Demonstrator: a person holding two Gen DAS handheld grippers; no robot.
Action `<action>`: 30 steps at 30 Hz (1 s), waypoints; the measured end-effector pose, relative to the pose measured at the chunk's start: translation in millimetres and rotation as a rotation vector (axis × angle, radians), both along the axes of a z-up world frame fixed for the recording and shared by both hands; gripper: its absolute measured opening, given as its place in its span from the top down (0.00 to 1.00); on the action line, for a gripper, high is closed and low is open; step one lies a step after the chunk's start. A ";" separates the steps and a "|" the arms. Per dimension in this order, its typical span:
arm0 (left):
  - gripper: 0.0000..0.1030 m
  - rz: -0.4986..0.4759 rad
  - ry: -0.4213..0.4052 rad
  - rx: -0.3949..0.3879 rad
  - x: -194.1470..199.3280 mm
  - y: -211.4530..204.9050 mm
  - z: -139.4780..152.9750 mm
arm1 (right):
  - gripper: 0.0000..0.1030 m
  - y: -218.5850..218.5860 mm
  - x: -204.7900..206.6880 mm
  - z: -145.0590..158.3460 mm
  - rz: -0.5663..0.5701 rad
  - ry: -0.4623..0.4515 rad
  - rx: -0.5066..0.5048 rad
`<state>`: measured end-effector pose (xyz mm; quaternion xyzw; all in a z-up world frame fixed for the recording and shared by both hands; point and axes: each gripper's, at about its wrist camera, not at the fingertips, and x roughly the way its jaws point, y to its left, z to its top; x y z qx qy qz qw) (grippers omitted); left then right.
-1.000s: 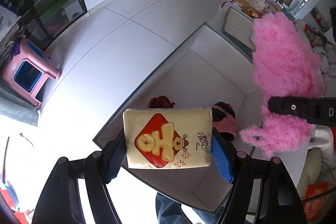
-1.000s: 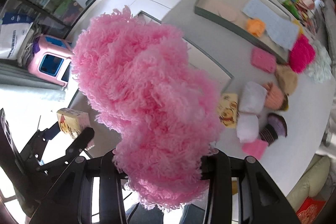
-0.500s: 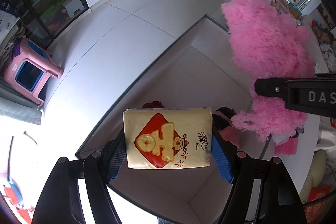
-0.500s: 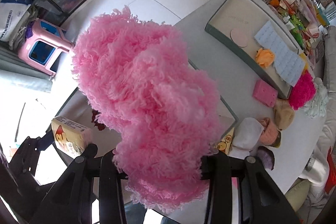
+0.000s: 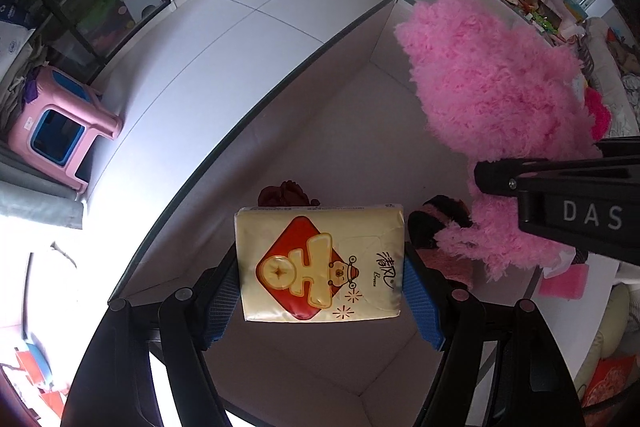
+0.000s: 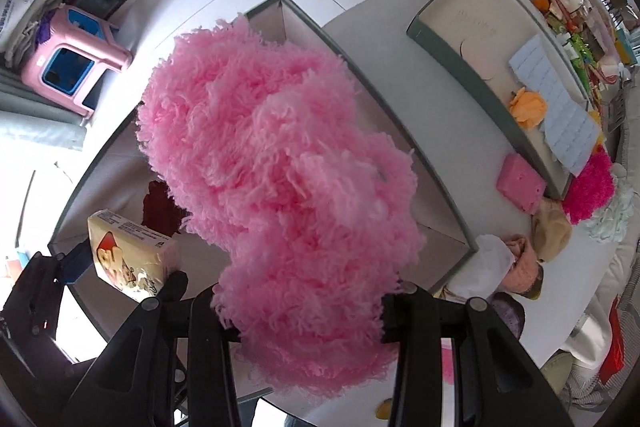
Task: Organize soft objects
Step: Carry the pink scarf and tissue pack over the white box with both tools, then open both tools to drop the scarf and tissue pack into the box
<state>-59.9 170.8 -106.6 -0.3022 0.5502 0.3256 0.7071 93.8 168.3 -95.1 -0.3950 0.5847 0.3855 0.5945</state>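
Observation:
My left gripper [image 5: 322, 291] is shut on a cream tissue pack [image 5: 320, 261] with a red diamond print and holds it above the open grey box [image 5: 256, 115]. The pack also shows in the right wrist view [image 6: 128, 255]. My right gripper [image 6: 304, 311] is shut on a fluffy pink item [image 6: 280, 195] and holds it over the same box [image 6: 440, 203]; the fluffy pink item also shows at the right in the left wrist view [image 5: 496, 99]. A dark red soft item [image 5: 284, 193] and a pink-and-black one [image 5: 436, 223] lie inside the box.
On the table right of the box lie a pink sponge [image 6: 520, 183], a magenta pom [image 6: 590, 187], a beige hat [image 6: 552, 235], and white and pink soft items [image 6: 496, 263]. A second tray [image 6: 452, 43] holds an orange item and paper. A pink stool [image 5: 56, 131] stands on the floor.
Both grippers have moved further over the box. The fluffy pink item now hangs above the box's far half, and the tissue pack sits above its near half.

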 end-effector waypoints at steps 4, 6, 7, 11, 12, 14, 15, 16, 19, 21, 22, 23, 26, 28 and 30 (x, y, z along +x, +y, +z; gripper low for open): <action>0.27 -0.001 -0.006 -0.004 -2.5 -1.5 -0.8 | 0.51 -1.7 2.7 -3.9 -0.008 0.011 0.000; 0.19 0.011 -0.003 -0.011 -3.9 -1.3 -1.7 | 0.43 -3.6 2.2 -3.6 -0.005 0.034 0.001; 0.09 0.016 0.001 -0.015 -4.9 -1.4 -2.1 | 0.34 -6.2 3.8 -4.3 -0.004 0.040 0.003; 0.02 0.031 0.031 -0.009 -7.6 -3.8 -3.5 | 0.19 -14.3 5.3 1.7 -0.022 0.054 0.025; 0.02 0.032 0.033 -0.010 -6.8 -3.4 -3.8 | 0.18 -16.5 5.7 3.5 -0.023 0.056 0.030; 0.01 0.035 0.043 -0.012 -7.7 -4.5 -3.9 | 0.09 -21.3 6.0 8.7 -0.025 0.042 0.045; 0.02 0.036 0.050 -0.012 -8.2 -4.7 -4.3 | 0.00 -23.7 6.1 11.1 -0.027 0.037 0.055; 0.01 0.037 0.052 -0.014 -9.2 -5.3 -4.8 | 0.00 -24.0 5.4 12.3 -0.029 0.037 0.067; 0.01 0.039 0.050 -0.020 -11.8 -6.5 -3.4 | 0.00 -33.8 4.6 12.4 -0.041 0.044 0.087; 0.01 0.039 0.046 -0.021 -11.9 -8.1 -1.4 | 0.00 -40.4 4.2 12.2 -0.050 0.050 0.093; 0.01 0.037 0.046 -0.020 -12.0 -8.8 -0.3 | 0.00 -43.0 4.3 12.5 -0.055 0.053 0.097; 0.01 0.032 0.046 -0.017 -12.1 -9.8 1.0 | 0.00 -43.5 5.1 14.2 -0.059 0.055 0.099; 0.01 0.015 0.053 -0.003 -9.1 -14.4 5.0 | 0.00 -48.6 5.9 15.9 -0.076 0.064 0.104; 0.01 -0.001 0.060 0.004 -6.3 -18.2 7.6 | 0.00 -53.1 7.5 17.8 -0.092 0.069 0.111; 0.01 -0.018 0.065 0.008 -3.8 -22.9 10.4 | 0.00 -60.8 9.3 19.2 -0.112 0.075 0.117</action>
